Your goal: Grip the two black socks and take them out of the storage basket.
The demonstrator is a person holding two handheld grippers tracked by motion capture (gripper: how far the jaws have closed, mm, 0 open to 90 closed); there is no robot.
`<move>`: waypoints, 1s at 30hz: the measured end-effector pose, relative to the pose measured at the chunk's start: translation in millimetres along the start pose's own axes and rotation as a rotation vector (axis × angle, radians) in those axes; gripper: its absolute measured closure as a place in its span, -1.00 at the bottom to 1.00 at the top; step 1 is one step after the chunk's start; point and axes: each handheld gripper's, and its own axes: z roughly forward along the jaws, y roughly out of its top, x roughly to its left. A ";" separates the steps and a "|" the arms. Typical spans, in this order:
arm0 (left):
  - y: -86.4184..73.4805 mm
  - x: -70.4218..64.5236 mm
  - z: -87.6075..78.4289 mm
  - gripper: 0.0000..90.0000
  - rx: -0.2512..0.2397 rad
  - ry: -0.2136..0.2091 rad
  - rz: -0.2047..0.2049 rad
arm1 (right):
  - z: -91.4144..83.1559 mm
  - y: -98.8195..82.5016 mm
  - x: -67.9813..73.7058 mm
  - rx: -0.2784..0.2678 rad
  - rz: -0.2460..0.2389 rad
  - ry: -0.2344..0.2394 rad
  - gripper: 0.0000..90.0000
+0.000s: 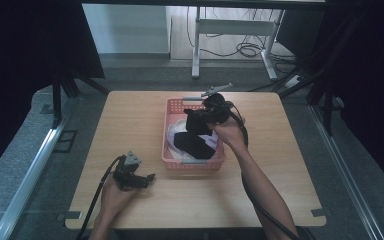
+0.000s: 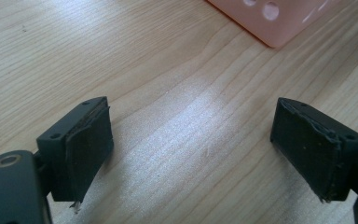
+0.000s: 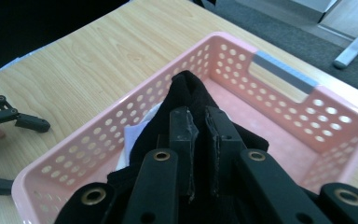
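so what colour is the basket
Pink, with rows of round holes in its walls; the basket shows best in the right gripper view.

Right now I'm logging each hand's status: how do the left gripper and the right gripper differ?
The left gripper has its jaws spread wide with nothing between them; the right gripper is shut on a black cloth. The left gripper sits low over the bare table beside the pink basket; the right gripper is over that basket. Both have black jaws.
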 end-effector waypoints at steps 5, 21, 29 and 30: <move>0.0 0.0 0.0 -0.72 0.000 0.000 0.000 | -16.8 -4.8 -8.4 -0.013 0.009 -0.024 0.82; 0.0 -0.2 -0.1 -0.72 0.001 -0.001 -0.001 | -58.3 -31.6 -44.5 -0.044 0.084 -0.096 0.82; 0.0 -0.2 -0.1 -0.72 0.001 -0.001 0.000 | -73.2 -46.7 -59.4 -0.040 0.097 -0.160 0.82; 0.0 -0.2 -0.1 -0.72 0.001 -0.001 -0.001 | -74.9 -48.6 -60.9 -0.037 0.096 -0.172 0.82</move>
